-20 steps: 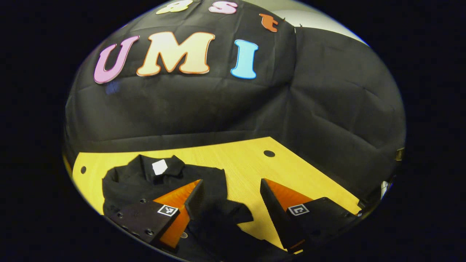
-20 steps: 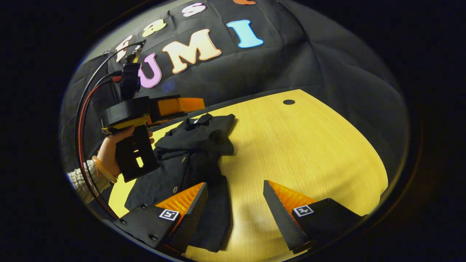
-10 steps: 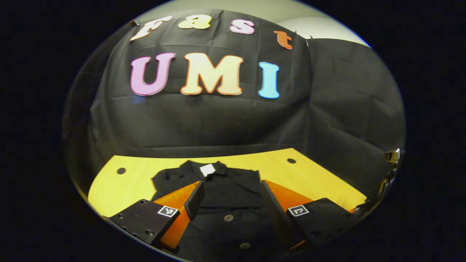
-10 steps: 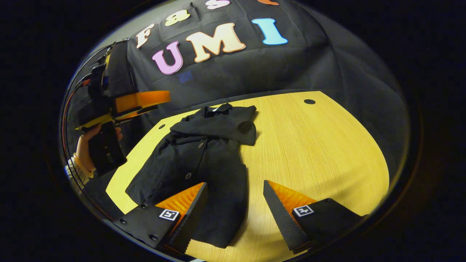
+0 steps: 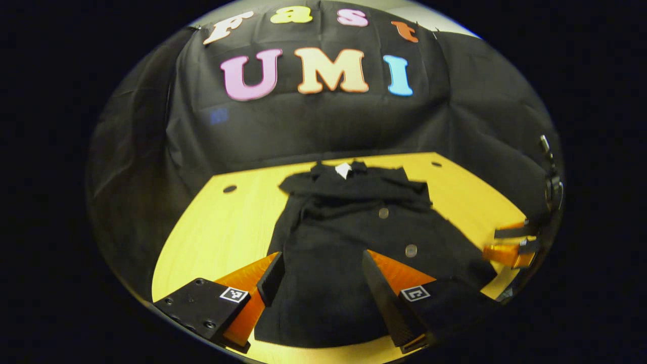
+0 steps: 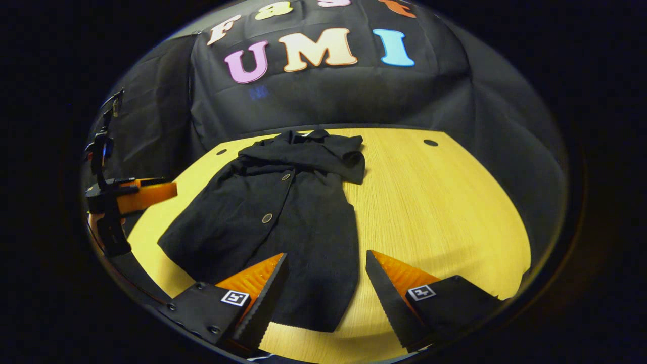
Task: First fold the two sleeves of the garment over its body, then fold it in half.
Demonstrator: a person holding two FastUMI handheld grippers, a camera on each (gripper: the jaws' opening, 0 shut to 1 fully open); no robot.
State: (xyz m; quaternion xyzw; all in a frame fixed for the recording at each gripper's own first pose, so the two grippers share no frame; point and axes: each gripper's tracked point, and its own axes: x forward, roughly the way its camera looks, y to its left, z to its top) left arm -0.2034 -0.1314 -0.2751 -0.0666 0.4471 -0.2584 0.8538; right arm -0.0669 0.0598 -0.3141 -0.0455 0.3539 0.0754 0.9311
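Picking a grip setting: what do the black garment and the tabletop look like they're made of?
The garment looks like soft matte woven cloth: it drapes, creases and reflects nothing; its buttons look shiny, perhaps metal. The table looks like smooth wood or laminate, with fine straight grain lines.

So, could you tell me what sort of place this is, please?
Probably a recording booth for handheld-gripper demos: black cloth wall, a wooden table carrying one black garment, and the left gripper hovering open.
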